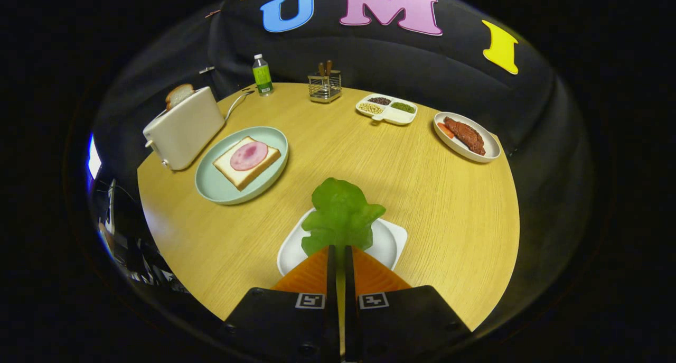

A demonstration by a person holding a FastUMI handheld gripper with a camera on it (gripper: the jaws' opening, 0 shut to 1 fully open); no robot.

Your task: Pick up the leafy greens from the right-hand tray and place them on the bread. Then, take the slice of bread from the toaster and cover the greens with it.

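Observation:
My gripper [338, 248] is shut on the leafy greens [340, 215], pinching the stem end between its orange fingers [315, 273]. The leaf stands out ahead of the fingertips, above the white square tray [393, 241]. Beyond and to the left, a slice of bread [246, 162] topped with a round of ham [249, 155] lies on a pale green plate [211, 186]. Left of that plate stands a cream toaster [185, 128] with a second bread slice [179, 94] sticking up from its slot.
Round wooden table [422, 194]. At the far side are a green-labelled bottle [262, 75], a wire utensil holder [325, 85], a divided dish of beans [387, 109], and a white plate with meat [466, 136]. The toaster's cord runs toward the bottle.

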